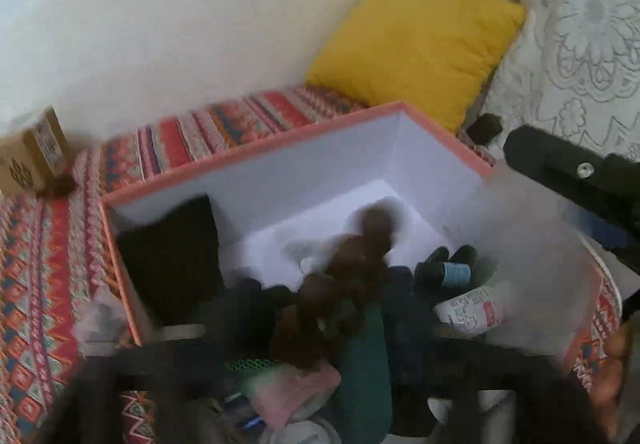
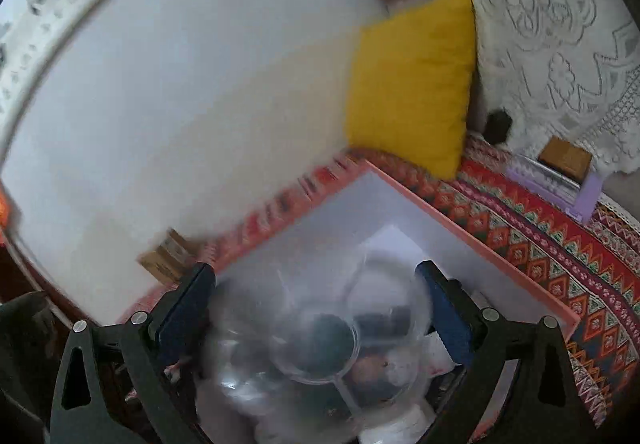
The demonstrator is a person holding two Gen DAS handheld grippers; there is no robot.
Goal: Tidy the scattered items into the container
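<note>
Taking the pink-rimmed white cardboard box (image 1: 280, 171) as the landmark: far to its left, against the pale wall, a small brown cardboard carton (image 1: 32, 159) stands on the red patterned woven bedspread (image 1: 48, 264) that the box itself sits on. Inside the box, against its left wall, lies a dark, flat black item (image 1: 172, 256). At the box's middle, a blurred brown plush toy with a round head (image 1: 360, 252) hangs over the interior, above a teal cloth (image 1: 364, 364) and a pink cloth (image 1: 296, 388) at the near edge; the left gripper (image 1: 320, 376) is only a dark smear at the bottom of its own view, and whether its jaws grasp the toy cannot be told. Right of the toy, low in the box, rest small dark bottles with a blue label (image 1: 448, 268) and a white tube with red print (image 1: 472, 312). Over the box's right half, the right gripper (image 2: 316, 308) holds a crumpled clear plastic bag (image 2: 304, 336), its blue-padded jaws pressed on either side of the plastic. Behind the box's far right corner a mustard-yellow square cushion (image 1: 416, 43) leans on a white lace cover (image 1: 572, 35). Farther right of the box, a lilac plastic tray with a brown box on it (image 2: 560, 171) sits on the bedspread.
</note>
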